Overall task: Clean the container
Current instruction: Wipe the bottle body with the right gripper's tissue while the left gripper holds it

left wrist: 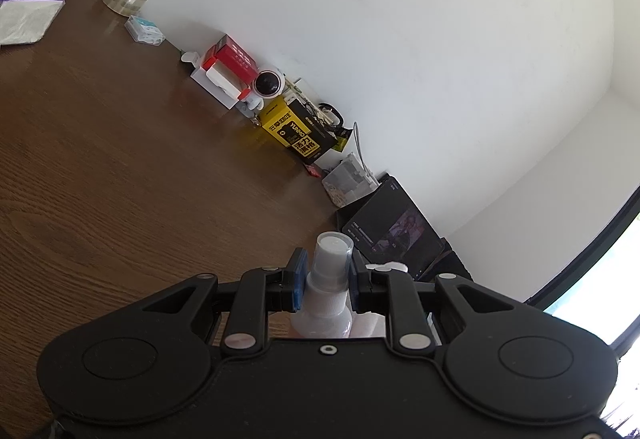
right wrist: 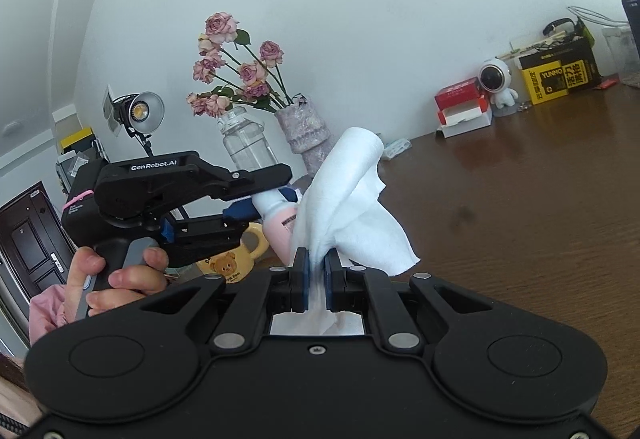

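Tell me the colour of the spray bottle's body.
Pale pink spray bottle body, white top; right wrist view shows it best.

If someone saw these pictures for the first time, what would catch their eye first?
Probably the white wipe billowing up from the right gripper, front and centre. Next, the small spray bottle clamped at its neck by the left gripper, held above the wooden table. Behind, dried pink roses stand against the wall.
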Motion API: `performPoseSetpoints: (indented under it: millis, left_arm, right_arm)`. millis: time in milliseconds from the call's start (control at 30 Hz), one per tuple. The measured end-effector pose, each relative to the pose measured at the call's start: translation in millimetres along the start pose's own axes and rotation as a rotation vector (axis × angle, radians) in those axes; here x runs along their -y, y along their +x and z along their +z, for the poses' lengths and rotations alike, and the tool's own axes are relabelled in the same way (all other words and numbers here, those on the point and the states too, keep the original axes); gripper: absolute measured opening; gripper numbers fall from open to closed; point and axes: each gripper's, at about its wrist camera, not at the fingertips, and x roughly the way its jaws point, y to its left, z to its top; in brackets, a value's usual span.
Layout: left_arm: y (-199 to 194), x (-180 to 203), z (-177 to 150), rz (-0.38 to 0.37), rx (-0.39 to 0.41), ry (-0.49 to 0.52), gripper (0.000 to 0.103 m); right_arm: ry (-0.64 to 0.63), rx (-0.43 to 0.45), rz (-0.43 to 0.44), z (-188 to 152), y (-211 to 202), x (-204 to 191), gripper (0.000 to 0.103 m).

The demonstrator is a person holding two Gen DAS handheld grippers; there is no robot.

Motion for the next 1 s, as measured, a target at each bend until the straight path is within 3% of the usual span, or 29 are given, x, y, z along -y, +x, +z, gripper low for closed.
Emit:
performPoseSetpoints:
  millis: [200, 767, 1000]
  left_arm:
    - [1, 1, -1, 0.003, -0.001, 0.002, 0.021]
    - [3, 4, -3, 0.0, -0.009, 0.008, 0.021]
    - [3, 5, -2, -0.001, -0.009, 0.008, 0.021]
  right_arm:
    - [0.015, -0.001, -0.008, -2, -4, 4, 0.008]
    - [-0.1, 0.042, 0.094, 29, 14, -31, 0.008]
    - [-0.068, 0.02, 0.07, 21, 14, -22, 0.008]
